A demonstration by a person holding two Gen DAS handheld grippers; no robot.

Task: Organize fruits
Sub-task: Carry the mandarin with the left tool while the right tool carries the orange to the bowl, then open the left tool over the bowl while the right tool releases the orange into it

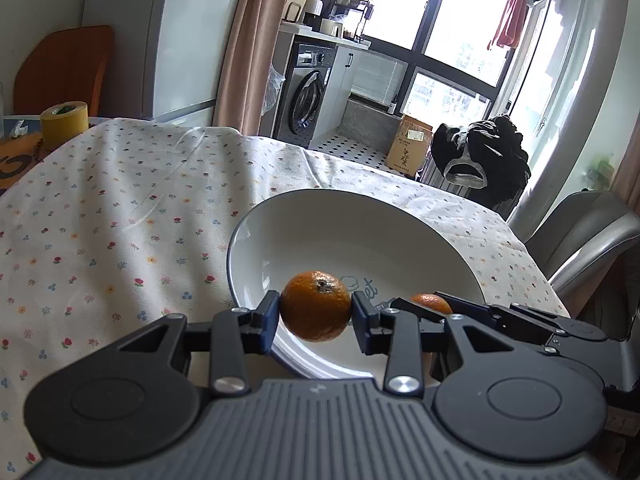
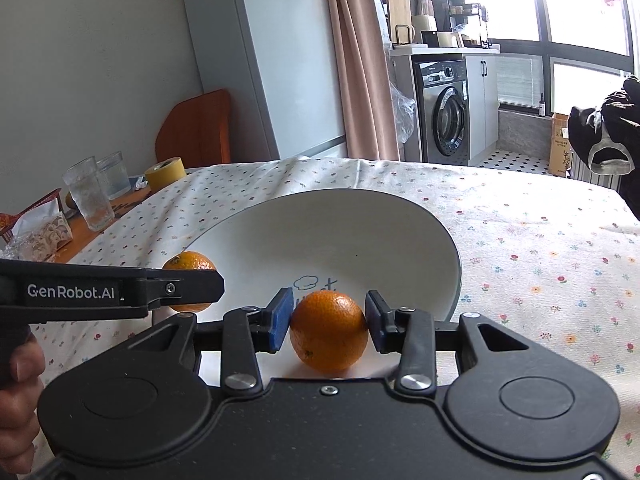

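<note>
A white bowl (image 1: 360, 220) with a blue drawing inside sits on the floral tablecloth. My left gripper (image 1: 316, 312) is shut on an orange (image 1: 316, 306) and holds it over the bowl's near left rim. To its right, the right gripper's fingers (image 1: 480, 314) half hide a second orange (image 1: 432, 303). In the right wrist view my right gripper (image 2: 328, 318) is shut on that orange (image 2: 329, 332), with both blue pads against its sides, low over the near part of the bowl (image 2: 340, 220). The left gripper's fingers (image 2: 120, 292) cross in from the left with their orange (image 2: 188, 264).
A yellow tape roll (image 2: 166, 172), two drinking glasses (image 2: 88, 196) and snack packets (image 2: 40, 232) stand at the table's far left. A grey chair (image 1: 588, 232) stands off the right edge. A hand (image 2: 16, 400) grips the left gripper's handle.
</note>
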